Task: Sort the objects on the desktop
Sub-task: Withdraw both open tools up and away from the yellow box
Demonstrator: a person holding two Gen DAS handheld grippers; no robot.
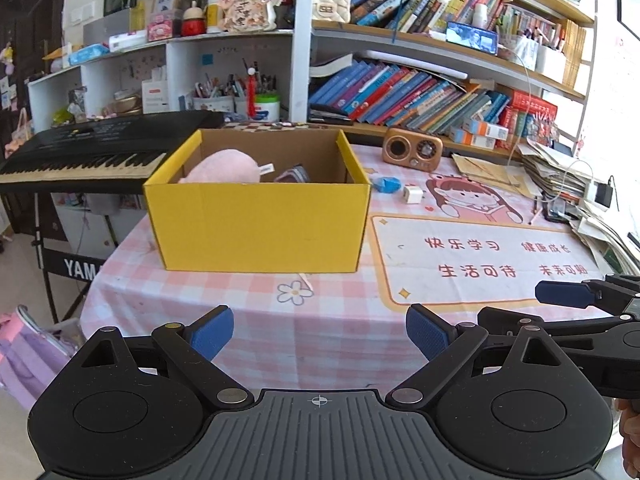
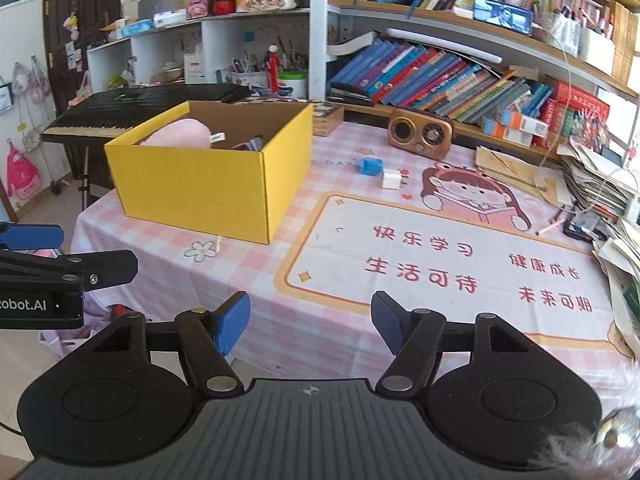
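Observation:
A yellow cardboard box [image 1: 258, 228] [image 2: 200, 196] stands open on the pink checked tablecloth [image 1: 320, 332]. Inside lie a pink plush toy [image 1: 226, 166] [image 2: 178, 133] and a small dark object [image 1: 294, 174]. To the box's right, on the cloth, rest a blue crumpled item [image 1: 386, 185] [image 2: 370, 167] and a white charger cube [image 1: 413, 195] [image 2: 392, 179]. My left gripper [image 1: 320, 334] hovers open over the table's near edge, nothing between its blue pads. My right gripper [image 2: 310, 326] is open too and holds nothing; it shows at the right of the left wrist view [image 1: 560, 294].
A brown retro radio [image 1: 412, 149] [image 2: 420, 134] sits at the back of the table. Stacked papers [image 1: 560, 172] and a pen [image 2: 554, 226] crowd the right side. A black keyboard [image 1: 100, 148] stands left of the box. Bookshelves [image 1: 420, 92] fill the wall behind.

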